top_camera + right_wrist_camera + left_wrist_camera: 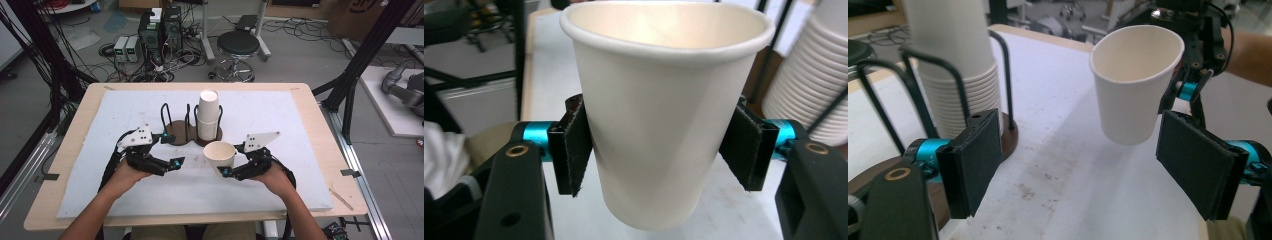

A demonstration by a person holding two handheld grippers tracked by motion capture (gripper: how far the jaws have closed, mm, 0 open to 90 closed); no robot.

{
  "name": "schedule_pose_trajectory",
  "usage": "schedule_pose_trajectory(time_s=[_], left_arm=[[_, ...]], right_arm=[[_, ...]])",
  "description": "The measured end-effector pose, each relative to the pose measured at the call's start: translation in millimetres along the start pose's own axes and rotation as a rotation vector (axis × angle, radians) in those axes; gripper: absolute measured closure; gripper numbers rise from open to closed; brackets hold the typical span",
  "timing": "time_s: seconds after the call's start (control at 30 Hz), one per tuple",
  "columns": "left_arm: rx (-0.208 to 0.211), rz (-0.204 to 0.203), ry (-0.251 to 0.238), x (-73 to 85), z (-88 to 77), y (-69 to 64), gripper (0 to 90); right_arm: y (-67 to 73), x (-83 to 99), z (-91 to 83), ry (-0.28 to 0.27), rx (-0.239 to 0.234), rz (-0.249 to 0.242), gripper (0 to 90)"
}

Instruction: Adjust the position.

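A single white paper cup (pixel 220 155) (pixel 659 125) hangs upright above the white board, and my right gripper (pixel 232 161) (pixel 659 150) is shut on it, its black pads (pixel 571 150) pressing both sides. In the left gripper view the same cup (pixel 1135 80) floats ahead and to the right. My left gripper (pixel 170 150) (pixel 1085 170) stands open with nothing between its pads, just left of the cup and in front of the holder. A tall stack of white cups (pixel 207 112) (pixel 955 60) (pixel 809 85) sits in the right bay of a brown holder (pixel 177 134) with black wire loops.
The white foam board (pixel 125 190) covers a wooden table (pixel 70 150). The holder's left bay holds no cups. Beyond the table's far edge are a black stool (pixel 238 45), cables and electronics boxes (pixel 155 32) on the floor.
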State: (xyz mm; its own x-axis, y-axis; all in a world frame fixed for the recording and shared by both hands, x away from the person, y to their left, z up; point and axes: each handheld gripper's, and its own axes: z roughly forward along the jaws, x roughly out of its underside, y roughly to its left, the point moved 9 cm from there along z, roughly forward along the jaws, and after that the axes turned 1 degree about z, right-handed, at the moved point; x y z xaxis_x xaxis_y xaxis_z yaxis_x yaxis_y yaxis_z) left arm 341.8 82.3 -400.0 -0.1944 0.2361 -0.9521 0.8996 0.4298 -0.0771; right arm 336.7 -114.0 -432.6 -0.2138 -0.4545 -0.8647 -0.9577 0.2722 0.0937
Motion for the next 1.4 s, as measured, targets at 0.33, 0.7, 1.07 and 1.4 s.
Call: schedule_pose_trajectory(time_s=[0.33, 0.7, 1.07, 1.4], left_arm=[[-0.077, -0.036, -0.085, 16.4, -14.4, 15.1, 18.6], [-0.122, -0.048, -0.131, 28.2, -23.1, 25.5, 18.8], [-0.182, -0.046, -0.167, 36.4, -34.3, 36.7, 18.8], [-0.208, -0.052, -0.174, 42.4, -43.3, 39.9, 18.8]], right_arm=[[-13.2, 8.7, -17.9, -0.108, 0.138, -0.01, 35.5], [-33.5, 20.0, -43.6, -0.169, 0.308, 0.016, 35.2], [-53.3, 33.2, -77.1, -0.224, 0.471, 0.07, 34.8], [-55.9, 35.4, -85.1, -0.246, 0.501, 0.097, 34.5]])
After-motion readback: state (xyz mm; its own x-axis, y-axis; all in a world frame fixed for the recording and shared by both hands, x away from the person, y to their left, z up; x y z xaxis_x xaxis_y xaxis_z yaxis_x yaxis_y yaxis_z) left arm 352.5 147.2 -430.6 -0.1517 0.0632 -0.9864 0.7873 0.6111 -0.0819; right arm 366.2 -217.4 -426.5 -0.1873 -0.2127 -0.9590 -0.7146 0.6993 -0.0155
